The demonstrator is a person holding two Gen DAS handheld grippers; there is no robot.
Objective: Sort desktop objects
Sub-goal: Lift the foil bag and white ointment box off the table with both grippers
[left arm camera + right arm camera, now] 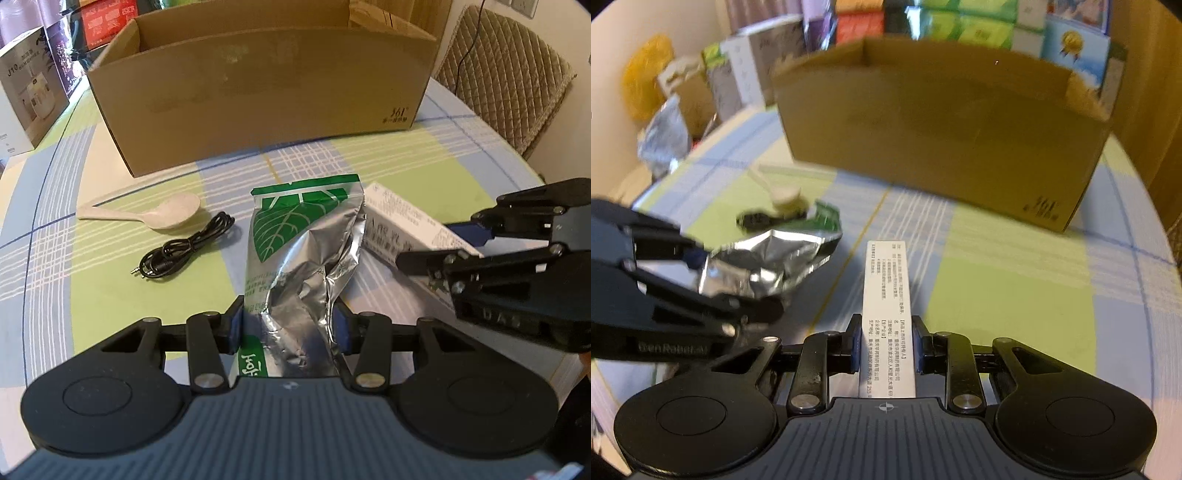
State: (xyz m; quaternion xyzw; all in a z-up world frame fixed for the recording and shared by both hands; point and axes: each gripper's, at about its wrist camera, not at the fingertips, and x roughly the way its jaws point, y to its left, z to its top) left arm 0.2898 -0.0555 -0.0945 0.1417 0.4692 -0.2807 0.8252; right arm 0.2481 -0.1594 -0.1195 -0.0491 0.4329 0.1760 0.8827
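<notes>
A crumpled silver foil pouch [295, 254] with a green leaf print lies in front of me, and my left gripper [290, 325] is shut on its near end. To its right lies a long white printed carton [886, 306], on whose near end my right gripper [886, 345] is shut. The right gripper [476, 240] also shows at the right edge of the left wrist view, over the carton [402, 229]. The pouch [768, 258] and the left gripper [698, 273] appear blurred at the left of the right wrist view. A pale spoon [159, 214] and a coiled black audio cable [184, 251] lie left of the pouch.
An open brown cardboard box [258, 96] stands at the back of the round table with its checked green, blue and yellow cloth [406, 158]. Product boxes [29, 92] are stacked at the back left. A padded chair [509, 74] stands at the right.
</notes>
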